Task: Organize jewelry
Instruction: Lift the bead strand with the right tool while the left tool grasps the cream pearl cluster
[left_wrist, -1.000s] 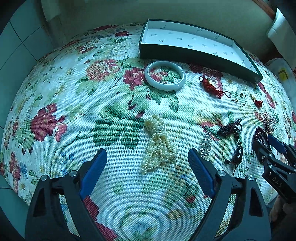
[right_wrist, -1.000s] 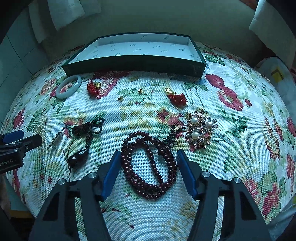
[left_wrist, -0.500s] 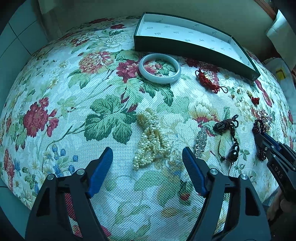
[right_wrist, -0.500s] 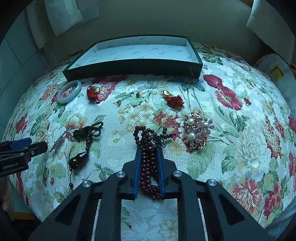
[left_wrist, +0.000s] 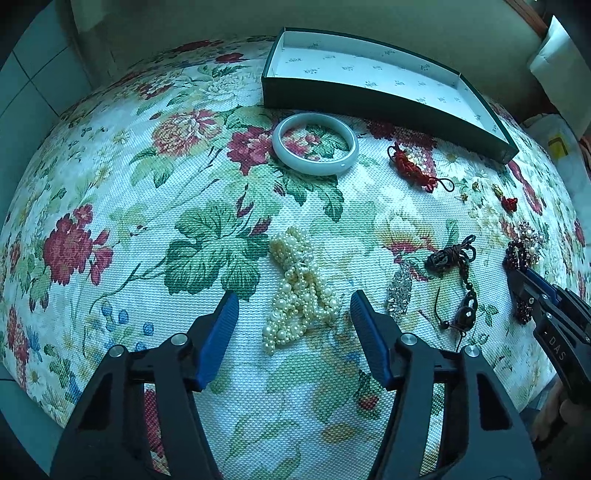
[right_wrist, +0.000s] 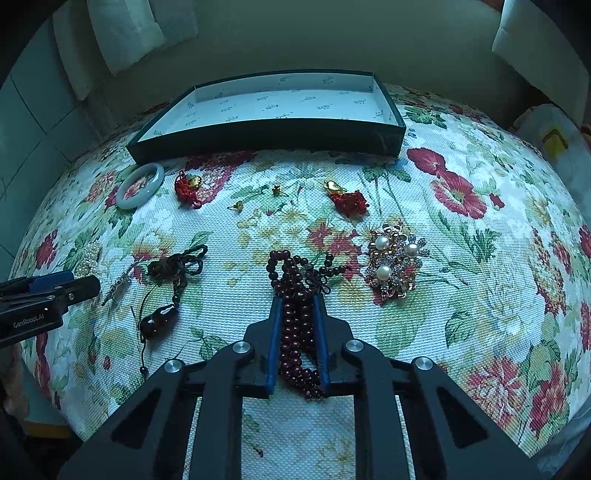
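While the floral tablecloth (right_wrist: 461, 258) fills both views, the dark green box (right_wrist: 266, 138) sits open at its far edge, its pale printed lining showing. Nearer the cameras, the left gripper (left_wrist: 293, 308) hangs over the pearl necklace (left_wrist: 301, 291), which lies bunched on the cloth between the two blue pads; the jaws are closing, yet neither pad touches the pearls. The right gripper (right_wrist: 297, 306) is clamped tight on the dark red bead string (right_wrist: 297, 317), whose loops bulge out past the fingertips and lie on the cloth. Beside that string on the right rests the pearl brooch (right_wrist: 395, 264), and on the left the black cord pendant (right_wrist: 166, 291). A pale jade bangle (left_wrist: 315, 144) lies just in front of the box, with two red knot charms (right_wrist: 349, 199) and tiny gold earrings (right_wrist: 275, 190) scattered near it.
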